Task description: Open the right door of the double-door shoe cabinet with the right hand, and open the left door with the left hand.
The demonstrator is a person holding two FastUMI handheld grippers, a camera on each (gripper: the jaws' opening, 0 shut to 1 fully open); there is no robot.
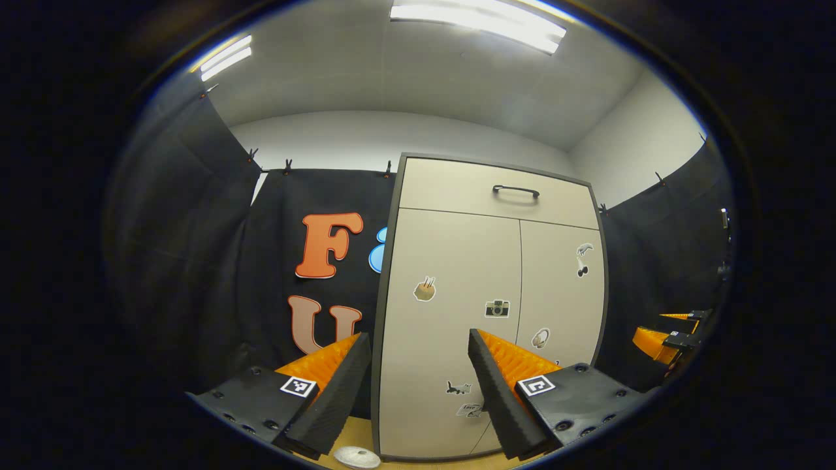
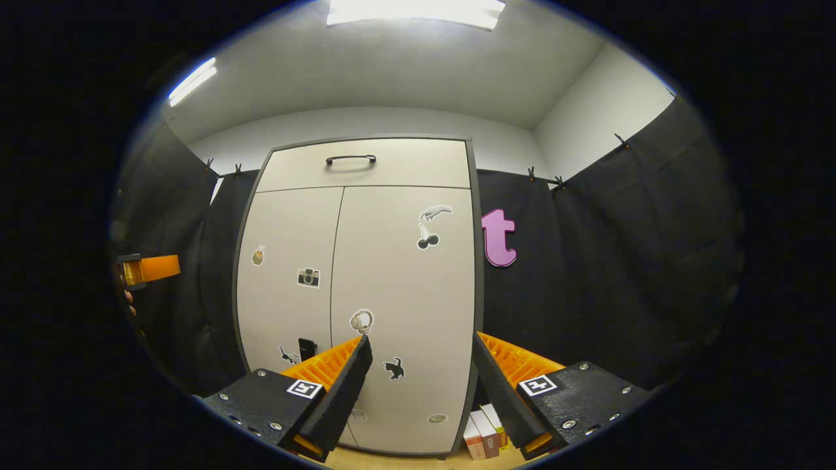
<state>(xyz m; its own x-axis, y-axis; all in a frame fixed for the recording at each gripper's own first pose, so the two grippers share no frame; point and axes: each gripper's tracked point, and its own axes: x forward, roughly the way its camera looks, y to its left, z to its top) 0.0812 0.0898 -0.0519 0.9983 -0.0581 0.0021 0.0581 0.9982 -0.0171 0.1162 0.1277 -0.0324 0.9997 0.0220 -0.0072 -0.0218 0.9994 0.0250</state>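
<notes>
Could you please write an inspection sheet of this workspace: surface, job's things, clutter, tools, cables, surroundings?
Surface: wooden floor under the cabinet, bare where visible.
Job's things: shoe cabinet upright; left door and right door both shut, with stickers; the top drawer has a handle.
Clutter: small boxes on the floor to the cabinet's right; a round white object at its left foot.
Tools: left tool open, holding nothing; right tool open, holding nothing; both short of the doors.
Cables: nothing seen.
Surroundings: black cloth walls clipped up, ceiling lights on.
</notes>
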